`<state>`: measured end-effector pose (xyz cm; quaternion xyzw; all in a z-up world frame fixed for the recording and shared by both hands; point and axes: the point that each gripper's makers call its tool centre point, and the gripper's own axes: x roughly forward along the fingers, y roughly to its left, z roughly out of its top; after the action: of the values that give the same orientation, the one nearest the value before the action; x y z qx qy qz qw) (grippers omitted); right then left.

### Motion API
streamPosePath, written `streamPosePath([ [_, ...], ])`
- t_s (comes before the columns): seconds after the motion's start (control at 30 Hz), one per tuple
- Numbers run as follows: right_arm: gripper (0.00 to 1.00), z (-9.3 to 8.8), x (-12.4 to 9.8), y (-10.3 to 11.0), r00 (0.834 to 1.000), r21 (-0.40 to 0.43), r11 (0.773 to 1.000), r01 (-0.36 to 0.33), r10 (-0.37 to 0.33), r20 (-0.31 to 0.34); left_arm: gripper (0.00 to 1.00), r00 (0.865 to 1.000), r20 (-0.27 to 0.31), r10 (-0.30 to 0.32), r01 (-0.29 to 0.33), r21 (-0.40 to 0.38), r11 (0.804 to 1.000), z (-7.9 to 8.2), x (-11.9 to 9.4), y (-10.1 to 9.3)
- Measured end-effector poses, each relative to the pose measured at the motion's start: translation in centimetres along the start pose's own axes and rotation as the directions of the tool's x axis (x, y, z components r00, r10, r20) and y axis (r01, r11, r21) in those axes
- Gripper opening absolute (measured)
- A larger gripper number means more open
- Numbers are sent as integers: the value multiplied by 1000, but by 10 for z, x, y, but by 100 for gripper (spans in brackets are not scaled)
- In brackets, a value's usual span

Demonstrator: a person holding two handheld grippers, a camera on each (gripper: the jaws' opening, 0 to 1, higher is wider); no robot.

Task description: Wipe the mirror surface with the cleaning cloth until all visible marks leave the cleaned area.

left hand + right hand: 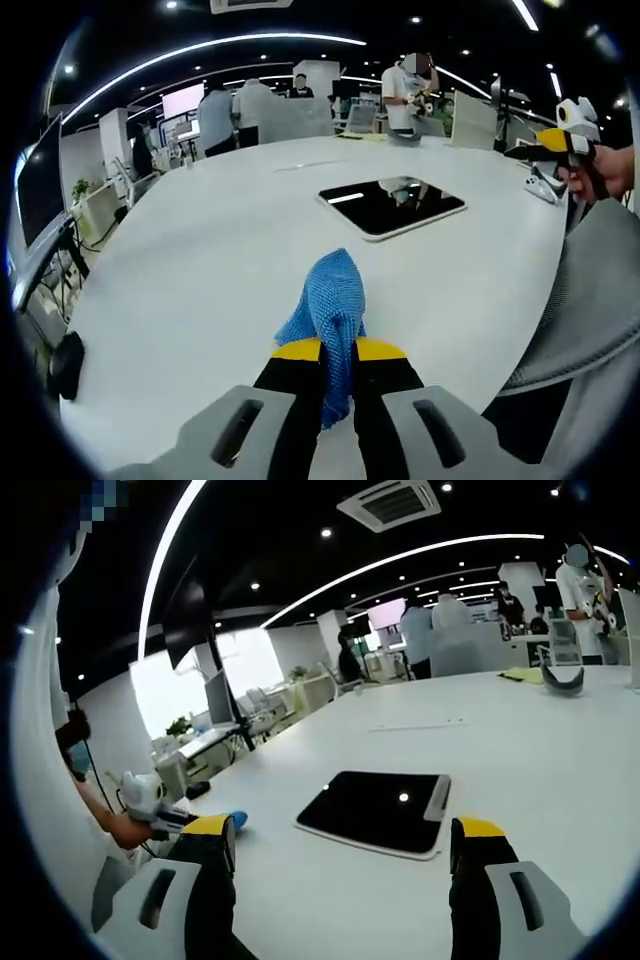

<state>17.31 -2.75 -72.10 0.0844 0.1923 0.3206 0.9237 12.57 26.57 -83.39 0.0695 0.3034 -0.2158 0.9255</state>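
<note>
The blue cleaning cloth is bunched between the yellow-tipped jaws of my left gripper, which is shut on it just above the white table. The mirror, a dark rounded rectangle with a pale rim, lies flat on the table beyond the cloth, apart from it. In the right gripper view the mirror lies ahead of my right gripper, whose jaws stand wide open with nothing between them. At that view's left edge a hand holds the left gripper, with a bit of blue cloth showing.
My right gripper hangs at the table's right edge in the left gripper view, held by a hand above a grey mesh chair back. Several people stand past the table's far end. Desks and monitors line the left side.
</note>
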Motion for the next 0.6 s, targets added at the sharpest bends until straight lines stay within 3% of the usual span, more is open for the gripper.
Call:
streamPosePath([
  [0.23,88,-1,0,0,1000,-1,1000,1,-1,-6,8,1000,-26,-4,4,-1,1000,-14,2,0],
  [0.6,88,-2,1,1,1000,3,1000,1,-1,-7,8,1000,-12,-13,13,19,1000,-14,2,-1],
])
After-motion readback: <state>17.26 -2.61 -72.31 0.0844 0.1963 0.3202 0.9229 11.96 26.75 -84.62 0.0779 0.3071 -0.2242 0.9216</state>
